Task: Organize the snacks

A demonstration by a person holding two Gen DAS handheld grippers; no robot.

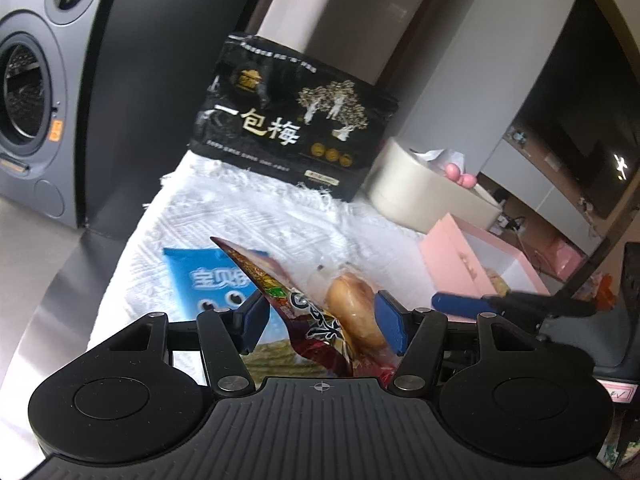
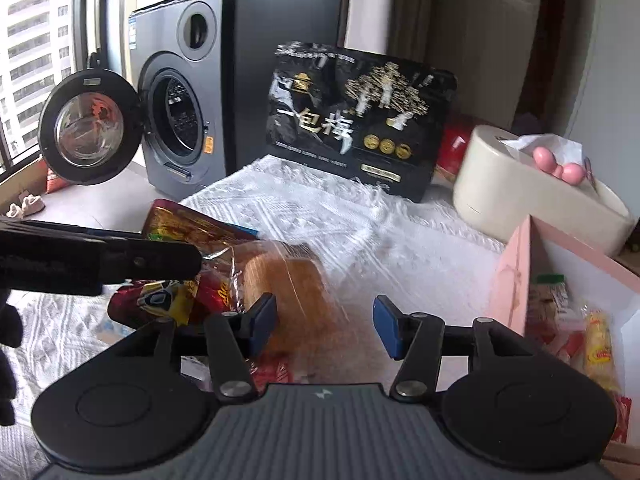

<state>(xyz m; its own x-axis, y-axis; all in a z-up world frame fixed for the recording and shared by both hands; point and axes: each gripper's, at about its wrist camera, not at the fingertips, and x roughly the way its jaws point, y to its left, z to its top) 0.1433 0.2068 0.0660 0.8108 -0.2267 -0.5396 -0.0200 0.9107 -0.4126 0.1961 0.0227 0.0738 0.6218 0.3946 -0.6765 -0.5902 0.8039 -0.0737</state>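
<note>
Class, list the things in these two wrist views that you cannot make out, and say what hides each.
- Blue snack packet, left wrist view: the red snack bag and left gripper cover its lower part.
- Pink box contents, right wrist view: cut off by the frame edge and the gripper body.
- Wrapped bread, right wrist view: motion-blurred; whether the left gripper's fingers actually clamp it is unclear.

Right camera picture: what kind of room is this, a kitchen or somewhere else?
Probably a home laundry corner or balcony room, not a kitchen. A front-loading washing machine stands with its door open, apartment blocks show through the window, and a tissue box sits by the snacks.
</note>
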